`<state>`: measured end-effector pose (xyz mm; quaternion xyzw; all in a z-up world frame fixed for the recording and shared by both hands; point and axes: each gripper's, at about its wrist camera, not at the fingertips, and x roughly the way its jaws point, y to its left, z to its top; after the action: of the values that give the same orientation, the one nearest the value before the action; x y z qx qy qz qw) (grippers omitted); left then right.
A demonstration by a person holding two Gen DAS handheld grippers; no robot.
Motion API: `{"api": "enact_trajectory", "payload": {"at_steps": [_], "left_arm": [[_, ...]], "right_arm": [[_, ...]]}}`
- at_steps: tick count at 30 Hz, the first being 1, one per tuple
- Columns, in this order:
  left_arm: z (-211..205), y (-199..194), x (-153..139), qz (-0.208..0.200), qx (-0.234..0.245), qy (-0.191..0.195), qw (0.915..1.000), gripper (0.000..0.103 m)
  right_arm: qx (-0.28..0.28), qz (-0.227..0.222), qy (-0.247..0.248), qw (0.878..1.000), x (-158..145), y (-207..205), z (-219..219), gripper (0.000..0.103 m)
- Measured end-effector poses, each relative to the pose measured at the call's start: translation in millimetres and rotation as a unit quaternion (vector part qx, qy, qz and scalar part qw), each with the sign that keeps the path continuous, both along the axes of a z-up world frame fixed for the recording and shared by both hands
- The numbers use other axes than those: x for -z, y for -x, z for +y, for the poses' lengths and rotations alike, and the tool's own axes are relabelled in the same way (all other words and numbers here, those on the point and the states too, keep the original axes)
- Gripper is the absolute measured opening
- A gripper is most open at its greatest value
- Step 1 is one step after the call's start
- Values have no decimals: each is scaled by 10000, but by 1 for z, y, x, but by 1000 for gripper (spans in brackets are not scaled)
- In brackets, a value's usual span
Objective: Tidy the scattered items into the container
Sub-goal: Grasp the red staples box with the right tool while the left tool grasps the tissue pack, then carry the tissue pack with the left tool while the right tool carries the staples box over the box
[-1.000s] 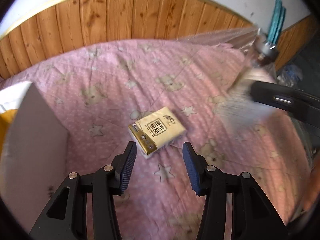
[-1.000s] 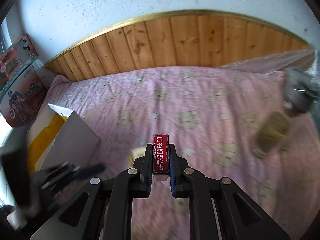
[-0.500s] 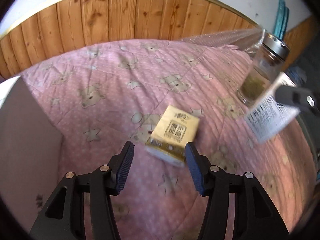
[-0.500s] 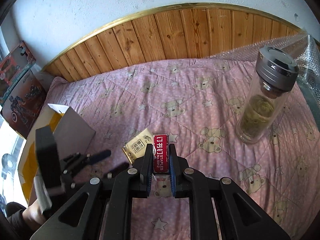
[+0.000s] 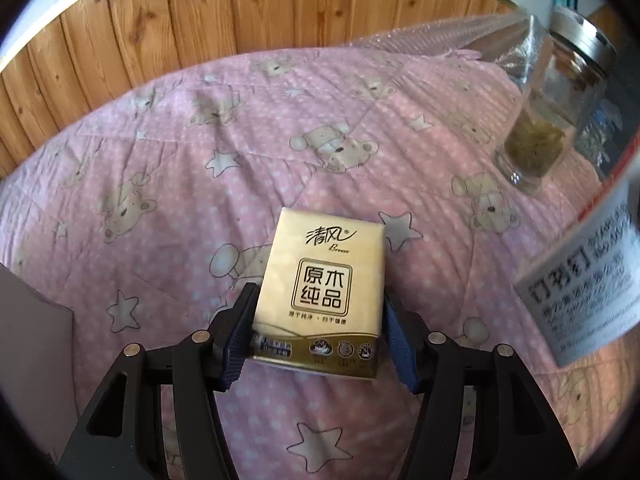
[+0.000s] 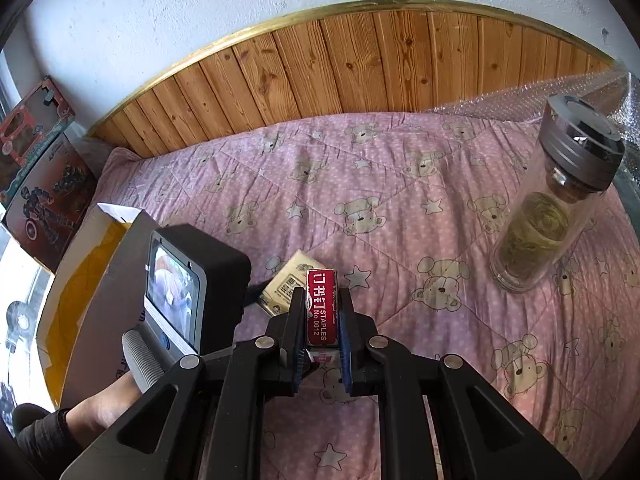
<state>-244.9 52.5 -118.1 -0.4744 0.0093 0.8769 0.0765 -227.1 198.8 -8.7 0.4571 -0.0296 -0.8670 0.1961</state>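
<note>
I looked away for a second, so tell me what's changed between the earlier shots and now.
The left gripper moved forward onto the gold tissue pack, and its fingers now sit at the pack's two sides; whether they grip it yet is unclear. The right gripper stays shut on the red staple box. The glass bottle still stands upright on the pink quilt.

A home bedroom: a bed (image 6: 400,184) under a pink quilt (image 5: 200,152) printed with bears and stars; wood-panelled wainscot (image 6: 360,68) below a white plaster wall (image 6: 200,12). Boxed toys (image 6: 36,160) lean in the corner; a tea bottle (image 6: 552,200) stands on the quilt.
</note>
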Motion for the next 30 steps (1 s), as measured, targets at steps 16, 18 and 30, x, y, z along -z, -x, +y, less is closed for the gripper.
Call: {"api": "enact_trajectory", "payload": {"at_steps": [16,18,30], "left_arm": [[-32,-52,-42,66,-541,-327,9980,53],[-36,-61,-52,122,-546,-282,9980,53],[-67,-123,-98,412,-753,43,9963,53]], "right_arm": [[-179,-85,228,9995,0,-11,-13,15],[-234,-88,236,9994,-1,-13,-18,15],[-527,-12,151,9985,2,-34,-41,15]]}}
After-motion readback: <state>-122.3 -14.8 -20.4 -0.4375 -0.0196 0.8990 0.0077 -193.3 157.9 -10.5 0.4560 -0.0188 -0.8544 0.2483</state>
